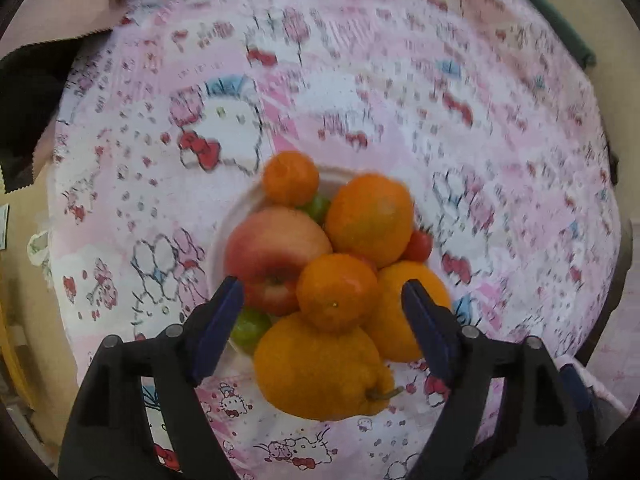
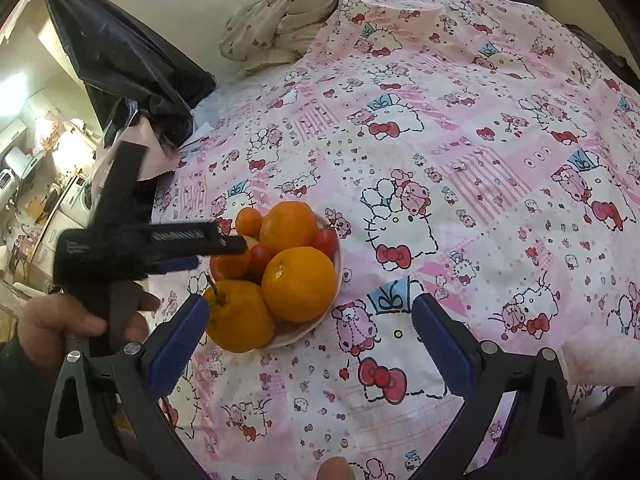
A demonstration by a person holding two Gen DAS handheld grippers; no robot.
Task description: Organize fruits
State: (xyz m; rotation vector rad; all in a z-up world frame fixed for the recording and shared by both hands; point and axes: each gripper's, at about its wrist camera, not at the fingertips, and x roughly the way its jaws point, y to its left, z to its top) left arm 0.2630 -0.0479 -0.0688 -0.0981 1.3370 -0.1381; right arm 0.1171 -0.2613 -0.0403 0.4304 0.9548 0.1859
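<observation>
A white plate heaped with fruit sits on the pink patterned cloth. It holds a red apple, a big orange, a small mandarin, a stemmed orange citrus, green fruits and a red tomato. My left gripper is open, hovering just above the pile around the small mandarin. In the right wrist view the plate lies left of centre, with the left gripper over it. My right gripper is open and empty, near the plate's right edge.
The pink cartoon-print cloth covers the whole surface. A crumpled floral cloth lies at the far edge. A black plastic bag is at the far left. A pink fluffy item sits at the right.
</observation>
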